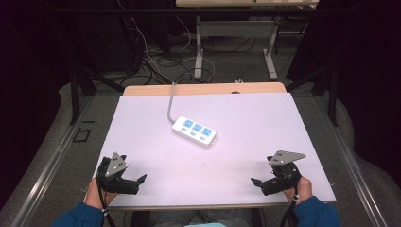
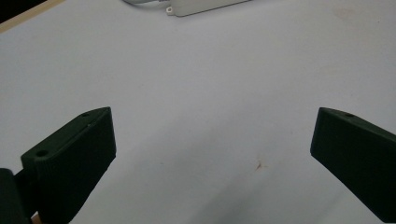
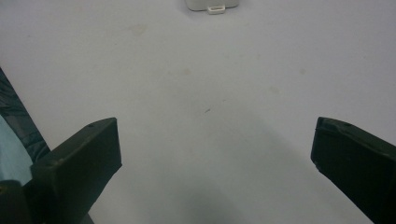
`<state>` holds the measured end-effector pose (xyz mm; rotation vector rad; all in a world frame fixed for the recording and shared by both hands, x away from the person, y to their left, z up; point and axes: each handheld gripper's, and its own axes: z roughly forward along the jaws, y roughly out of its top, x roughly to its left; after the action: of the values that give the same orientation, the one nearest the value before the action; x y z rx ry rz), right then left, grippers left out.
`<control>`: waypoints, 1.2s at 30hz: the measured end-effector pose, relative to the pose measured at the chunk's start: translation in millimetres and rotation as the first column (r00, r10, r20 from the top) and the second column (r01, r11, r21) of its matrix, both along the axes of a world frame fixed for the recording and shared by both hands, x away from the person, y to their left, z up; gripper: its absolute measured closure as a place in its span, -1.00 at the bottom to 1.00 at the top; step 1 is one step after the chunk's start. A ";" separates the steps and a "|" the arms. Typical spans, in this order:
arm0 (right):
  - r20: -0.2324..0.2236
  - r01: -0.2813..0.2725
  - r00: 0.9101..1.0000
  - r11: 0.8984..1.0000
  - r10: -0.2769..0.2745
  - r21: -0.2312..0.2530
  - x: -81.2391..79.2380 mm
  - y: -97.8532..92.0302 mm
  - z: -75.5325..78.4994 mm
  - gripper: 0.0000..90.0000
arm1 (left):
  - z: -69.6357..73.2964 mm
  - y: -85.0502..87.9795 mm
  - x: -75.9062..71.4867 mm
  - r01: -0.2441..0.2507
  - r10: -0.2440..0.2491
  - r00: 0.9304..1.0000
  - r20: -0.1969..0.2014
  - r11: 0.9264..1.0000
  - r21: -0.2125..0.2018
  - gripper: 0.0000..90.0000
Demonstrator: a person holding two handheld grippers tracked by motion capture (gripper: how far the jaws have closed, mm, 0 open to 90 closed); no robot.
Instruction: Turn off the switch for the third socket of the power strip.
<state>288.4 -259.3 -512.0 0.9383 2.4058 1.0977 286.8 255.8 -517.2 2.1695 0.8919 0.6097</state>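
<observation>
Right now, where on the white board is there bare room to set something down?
Bare board lies between the left gripper and the right gripper, both open and holding nothing, and along both side edges of the white board. The only occupied part is mid-board: the power strip, with its cable running to the far edge.

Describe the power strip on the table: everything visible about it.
The power strip is a white, oblong block that looks like plastic, with three light-blue socket panels in a row on top and small blue buttons along its near edge. It lies flat and skewed on the white table sheet, near the middle, towards the far side. A grey cable runs from its left end over the table's far edge. Neither gripper touches it.
</observation>
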 end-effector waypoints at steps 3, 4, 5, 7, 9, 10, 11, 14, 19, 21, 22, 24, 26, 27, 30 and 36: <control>-0.003 -0.003 1.000 1.000 0.003 0.001 0.1 0.1 -0.1 -0.97 | 0.0 -0.1 -0.2 0.001 -0.001 1.000 -0.002 1.000 0.001 -0.99; -0.012 0.003 1.000 1.000 -0.003 0.000 -0.7 0.3 0.3 -0.97 | 0.1 -0.1 -0.2 0.001 -0.001 1.000 -0.001 1.000 0.001 -0.99; -0.007 0.003 1.000 1.000 -0.003 0.000 -0.6 0.3 0.3 -0.97 | 0.1 -0.2 -0.3 -0.001 0.001 1.000 0.002 1.000 0.000 -0.99; -0.017 0.002 1.000 1.000 -0.002 -0.009 -0.7 0.0 1.0 -0.97 | 0.1 -0.3 -0.2 0.001 -0.001 1.000 0.001 1.000 0.001 -0.99; -0.020 0.002 1.000 1.000 -0.002 -0.005 -0.6 0.4 0.6 -0.97 | 0.6 -0.4 0.1 -0.001 0.001 1.000 0.005 1.000 0.013 -0.99; -0.010 0.007 1.000 1.000 -0.007 0.002 -0.5 0.9 -0.1 -0.97 | 0.4 -0.8 0.3 0.004 -0.004 1.000 -0.002 1.000 0.008 -0.99; -0.007 0.005 1.000 1.000 -0.005 0.002 -0.3 0.8 -0.1 -0.97 | 0.7 -1.1 0.2 0.001 -0.001 1.000 0.003 1.000 0.012 -0.99; -0.011 0.005 1.000 1.000 -0.005 0.004 -0.2 0.8 -0.3 -0.97 | 1.1 -2.8 0.2 -0.002 0.002 1.000 0.002 1.000 0.003 -0.99; -0.010 0.008 1.000 1.000 -0.008 0.001 -0.2 0.5 -0.3 -0.96 | 2.7 -5.0 2.1 0.001 -0.001 1.000 0.003 1.000 0.011 -0.99; -0.009 0.006 1.000 1.000 -0.006 -0.002 0.3 0.2 -0.5 -0.96 | 3.2 -6.0 2.8 -0.002 0.002 1.000 0.006 1.000 0.008 -0.99; -0.012 0.005 1.000 1.000 -0.005 -0.002 0.6 0.1 -0.5 -0.96 | 3.7 -6.5 3.3 -0.003 0.003 1.000 0.007 1.000 0.010 -0.99; -0.010 0.006 1.000 1.000 -0.006 -0.002 0.4 0.2 -0.5 -0.96 | 4.6 -8.5 5.0 -0.004 0.004 1.000 0.011 1.000 0.009 -0.99; -0.012 0.008 1.000 1.000 -0.008 -0.002 -0.2 0.6 -0.4 -0.96 | 6.1 -10.6 6.9 -0.003 0.003 1.000 0.015 1.000 0.011 -0.99; -0.012 0.008 1.000 1.000 -0.008 -0.002 -0.2 0.6 -0.4 -0.96 | 6.6 -11.9 8.0 -0.006 0.005 1.000 0.024 1.000 0.021 -0.99; -0.014 0.008 1.000 1.000 -0.008 -0.001 -0.3 0.9 -0.4 -0.96 | 6.6 -16.8 10.9 -0.001 0.001 1.000 0.021 1.000 0.017 -0.99; -0.017 0.017 1.000 1.000 -0.017 0.002 0.1 1.3 -1.1 -0.96 | 6.0 -24.2 18.2 0.001 -0.001 1.000 0.015 1.000 0.021 -0.99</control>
<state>288.5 -258.0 -513.1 0.9711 2.4060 1.0901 305.0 231.6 -511.2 2.1809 0.8802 0.6366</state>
